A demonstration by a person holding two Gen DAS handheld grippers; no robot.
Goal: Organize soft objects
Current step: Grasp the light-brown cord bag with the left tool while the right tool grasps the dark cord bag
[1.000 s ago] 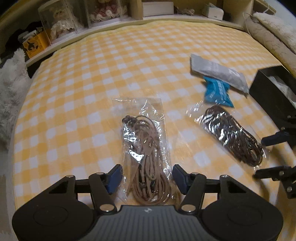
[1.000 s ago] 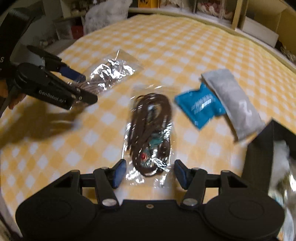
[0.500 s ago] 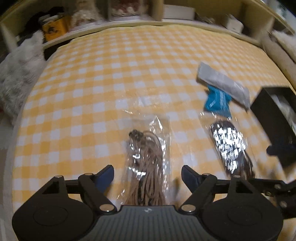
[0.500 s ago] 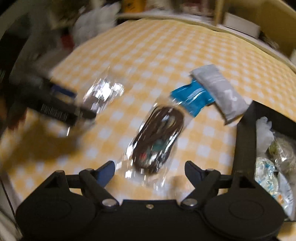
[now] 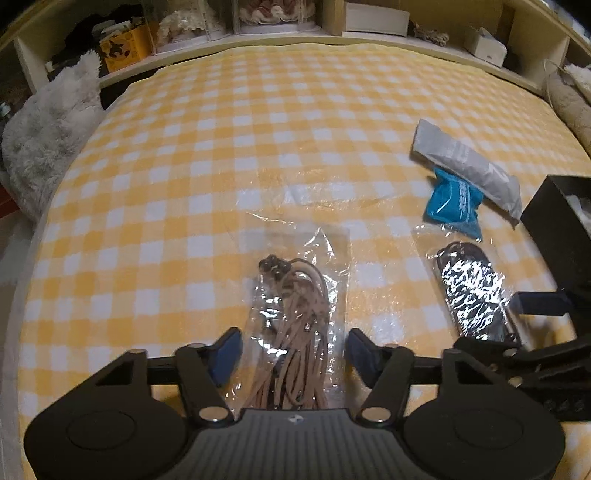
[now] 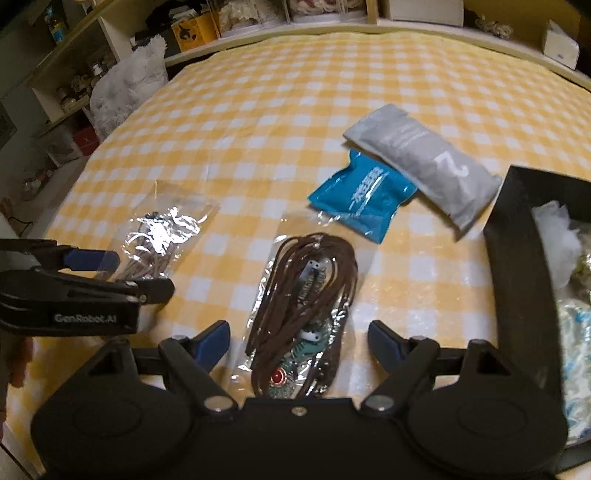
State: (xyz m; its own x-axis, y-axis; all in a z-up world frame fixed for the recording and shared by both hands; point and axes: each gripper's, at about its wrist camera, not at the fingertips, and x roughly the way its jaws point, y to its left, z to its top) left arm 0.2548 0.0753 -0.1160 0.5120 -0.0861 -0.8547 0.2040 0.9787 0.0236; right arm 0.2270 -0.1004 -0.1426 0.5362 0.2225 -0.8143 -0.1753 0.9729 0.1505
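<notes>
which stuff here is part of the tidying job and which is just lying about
Job:
- bag of tan cords, between the closing left tool
- bag of brown cords, between the open right tool
- blue packet
- grey pouch
- black box

Lying about:
- fluffy white cushion
- shelf boxes
- checked blanket

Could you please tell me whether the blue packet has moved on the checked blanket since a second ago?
No. The blue packet lies tucked under the grey pouch beside the black box, as before; only the camera shifted.
</notes>
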